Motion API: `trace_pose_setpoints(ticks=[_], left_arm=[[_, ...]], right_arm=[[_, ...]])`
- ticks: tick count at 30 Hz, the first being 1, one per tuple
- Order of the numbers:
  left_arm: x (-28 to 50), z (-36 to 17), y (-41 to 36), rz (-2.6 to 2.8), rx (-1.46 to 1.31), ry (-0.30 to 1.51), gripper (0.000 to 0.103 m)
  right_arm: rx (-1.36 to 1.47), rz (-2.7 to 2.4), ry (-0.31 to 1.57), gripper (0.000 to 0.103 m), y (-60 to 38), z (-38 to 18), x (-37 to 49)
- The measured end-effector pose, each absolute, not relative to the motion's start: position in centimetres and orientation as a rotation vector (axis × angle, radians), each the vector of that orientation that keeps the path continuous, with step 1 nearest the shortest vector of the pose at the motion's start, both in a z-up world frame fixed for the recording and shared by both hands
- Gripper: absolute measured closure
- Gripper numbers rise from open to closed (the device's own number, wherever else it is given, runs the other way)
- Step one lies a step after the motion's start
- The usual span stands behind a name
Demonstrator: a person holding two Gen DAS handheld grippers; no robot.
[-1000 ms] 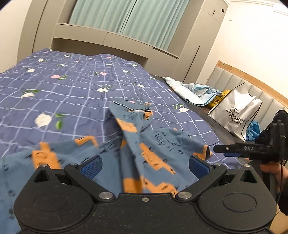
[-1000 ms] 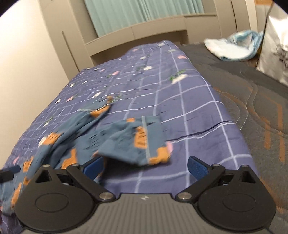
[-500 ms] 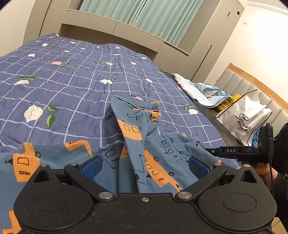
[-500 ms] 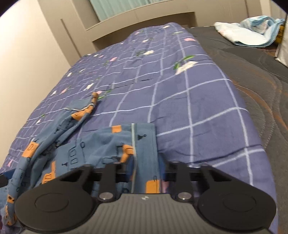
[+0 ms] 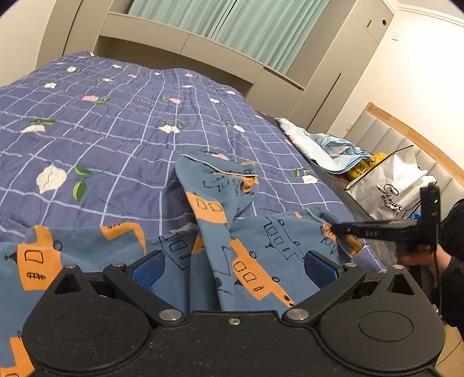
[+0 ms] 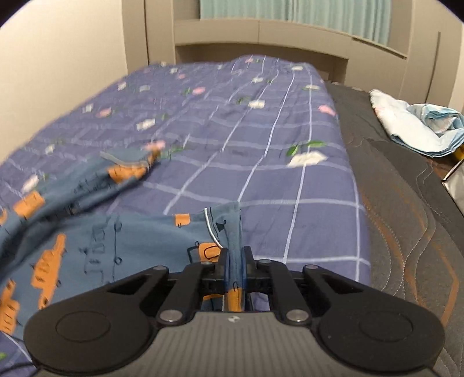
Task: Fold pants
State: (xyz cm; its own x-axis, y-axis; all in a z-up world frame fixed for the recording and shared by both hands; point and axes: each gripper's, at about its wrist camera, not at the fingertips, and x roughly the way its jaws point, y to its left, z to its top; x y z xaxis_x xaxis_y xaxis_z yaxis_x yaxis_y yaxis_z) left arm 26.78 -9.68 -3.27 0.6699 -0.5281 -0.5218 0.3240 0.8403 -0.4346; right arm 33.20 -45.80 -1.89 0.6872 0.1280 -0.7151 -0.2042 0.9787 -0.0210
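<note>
We see the pants (image 5: 232, 232) lying on the purple quilt (image 5: 116, 130) near the close edge of the bed. They are blue with orange shapes and little black drawings. One leg of the pants runs up toward the far side of the quilt, and its end is folded over in a small bump. Our left gripper (image 5: 235, 265) sits low over the pants with its blue fingers (image 5: 148, 268) wide apart, and the cloth lies between them with nothing pinched. Our right gripper (image 6: 234, 268) has its fingers pressed together on a bunched edge of the pants, at a corner with a thin white line sewn along it. In the left wrist view we also see that right gripper on the right side, held in a hand, with its tip touching the right corner of the pants. To the right of the quilt is the dark grey mattress (image 6: 406, 232). On it, farther away, lies a crumpled light blue cloth (image 6: 420, 127). A white shopping bag (image 5: 388, 188) stands near the padded headboard (image 5: 385, 136) on the right. Green curtains (image 5: 232, 26) hang at the far end of the room.
</note>
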Motion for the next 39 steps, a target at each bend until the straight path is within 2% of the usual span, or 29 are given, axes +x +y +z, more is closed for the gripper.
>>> trace_pose_setpoints(ticks=[1,3,4,5,11,14,16,22,25,27,29,31,33,35,36,37,38,39], left_arm=[[26.8,-3.3,-9.6,-0.491,-0.325,0.685,0.001],[26.7,-3.4,-9.5,-0.489,-0.341,0.688,0.001],[26.7,-3.5,-9.3,-0.491,-0.352,0.688,0.001],[26.7,-3.5,-9.1,-0.495,-0.367,0.685,0.001],[26.9,-4.4,-7.7,-0.488,-0.474,0.678,0.001],[26.8,-4.8,-6.8,-0.471,-0.536,0.679,0.002],[26.7,-5.0,-6.4,-0.472,-0.561,0.677,0.003],[26.7,-5.0,-5.7,-0.506,-0.6,0.651,0.015],[27.2,-5.0,-5.5,-0.517,-0.613,0.648,0.029],[27.8,-5.1,-5.5,-0.516,-0.617,0.662,0.052],[28.5,-5.2,-5.5,-0.519,-0.632,0.687,0.067],[28.9,-5.4,-5.4,-0.525,-0.65,0.701,0.077],[29.1,-5.5,-5.5,-0.539,-0.654,0.703,0.092],[29.2,-5.4,-5.7,-0.546,-0.647,0.701,0.098],[29.2,-5.2,-5.8,-0.55,-0.643,0.699,0.1],[29.2,-5.2,-5.8,-0.554,-0.641,0.696,0.101],[29.1,-5.1,-5.9,-0.559,-0.637,0.692,0.102],[29.0,-4.9,-6.0,-0.564,-0.633,0.688,0.103]], right_arm=[[-0.111,0.187,0.802,0.092,-45.6,-2.4,33.3],[-0.111,0.178,0.806,0.076,-45.6,-2.9,33.2],[-0.107,0.171,0.806,0.063,-45.7,-3.0,33.1],[-0.108,0.173,0.804,0.056,-45.6,-2.7,33.0],[-0.167,0.252,0.759,0.034,-42.0,0.5,34.5],[-0.199,0.329,0.751,0.026,-38.3,1.8,36.5],[-0.217,0.38,0.753,0.025,-35.6,2.3,38.2],[-0.231,0.494,0.801,0.023,-27.7,2.4,43.1],[-0.258,0.514,0.833,0.023,-24.3,1.9,45.0],[-0.301,0.498,0.859,0.023,-22.2,1.5,45.9],[-0.353,0.475,0.887,0.025,-20.5,0.8,46.7],[-0.397,0.449,0.924,0.026,-19.0,0.1,47.2],[-0.437,0.422,0.97,0.026,-17.9,-0.7,47.7],[-0.481,0.408,1.006,0.027,-17.1,-1.6,47.9],[-0.505,0.4,1.013,0.029,-16.8,-1.8,47.7],[-0.525,0.395,1.015,0.04,-16.7,-1.9,47.5],[-0.545,0.387,1.014,0.06,-16.6,-2.0,47.3],[-0.56,0.382,1.011,0.071,-16.7,-1.9,47.1]])
